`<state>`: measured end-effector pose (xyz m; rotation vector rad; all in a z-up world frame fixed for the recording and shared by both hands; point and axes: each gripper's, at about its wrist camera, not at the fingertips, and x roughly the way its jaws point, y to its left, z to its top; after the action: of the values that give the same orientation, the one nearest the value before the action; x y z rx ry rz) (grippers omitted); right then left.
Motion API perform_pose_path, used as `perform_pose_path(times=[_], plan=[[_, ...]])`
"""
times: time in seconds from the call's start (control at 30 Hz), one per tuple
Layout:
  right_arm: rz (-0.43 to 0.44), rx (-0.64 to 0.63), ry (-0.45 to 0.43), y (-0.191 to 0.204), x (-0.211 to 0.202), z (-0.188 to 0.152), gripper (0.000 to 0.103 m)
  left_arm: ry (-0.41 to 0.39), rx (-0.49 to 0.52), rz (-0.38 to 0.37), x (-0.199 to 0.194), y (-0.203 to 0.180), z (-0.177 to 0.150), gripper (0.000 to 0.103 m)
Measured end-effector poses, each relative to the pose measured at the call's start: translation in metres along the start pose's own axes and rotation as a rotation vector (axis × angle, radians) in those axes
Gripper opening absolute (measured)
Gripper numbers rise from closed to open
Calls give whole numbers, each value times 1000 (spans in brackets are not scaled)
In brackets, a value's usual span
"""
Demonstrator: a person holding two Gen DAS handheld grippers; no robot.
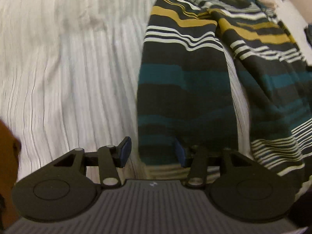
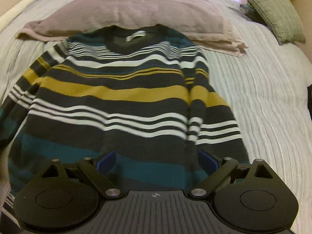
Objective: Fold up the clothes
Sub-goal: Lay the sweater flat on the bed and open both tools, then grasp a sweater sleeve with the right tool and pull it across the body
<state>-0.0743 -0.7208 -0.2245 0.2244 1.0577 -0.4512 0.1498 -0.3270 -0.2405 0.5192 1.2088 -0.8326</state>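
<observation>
We are over a bed spread with a pale ribbed coverlet, with bright curtained light behind its head. A folded mauve blanket lies across the head end, and a grey-green cushion sits at the far right corner.

The striped sweater lies flat on the middle of the bed, front up, its collar and neck label pointing toward the blanket and just touching its near edge. Its bands run dark grey, white, mustard and teal. The sleeve on the right of the picture lies along the body; the other sleeve angles out toward the left edge of the bed.

Our right tongs hang above the hem end of the sweater, blue pads spread wide with nothing between them.

Our left tongs are also wide apart and empty, hovering at the cuff of the outstretched sleeve; one pad is over bare coverlet, the other over the sleeve's fabric. We cannot tell whether either pad touches the cloth. That view is motion-blurred.
</observation>
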Motion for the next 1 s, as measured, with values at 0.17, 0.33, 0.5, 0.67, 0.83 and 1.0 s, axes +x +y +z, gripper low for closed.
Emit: perform_pose_path(times=[0.17, 0.33, 0.5, 0.67, 0.83, 1.0], plan=[[3, -45, 2, 28, -5, -7, 93, 20, -26, -58, -21, 16, -37, 44], [4, -73, 44, 50, 4, -17, 93, 93, 1, -121, -1, 9, -66, 42], [-28, -78, 67, 53, 2, -26, 93, 103, -6, -118, 5, 7, -74, 1], [-74, -44, 64, 42, -12, -29, 93, 16, -1, 7, -55, 32, -73, 1], [-93, -19, 54, 39, -20, -33, 93, -11, -37, 196, -107, 82, -74, 2], [-116, 15, 51, 36, -30, -46, 93, 11, -59, 334, -99, 97, -65, 8]])
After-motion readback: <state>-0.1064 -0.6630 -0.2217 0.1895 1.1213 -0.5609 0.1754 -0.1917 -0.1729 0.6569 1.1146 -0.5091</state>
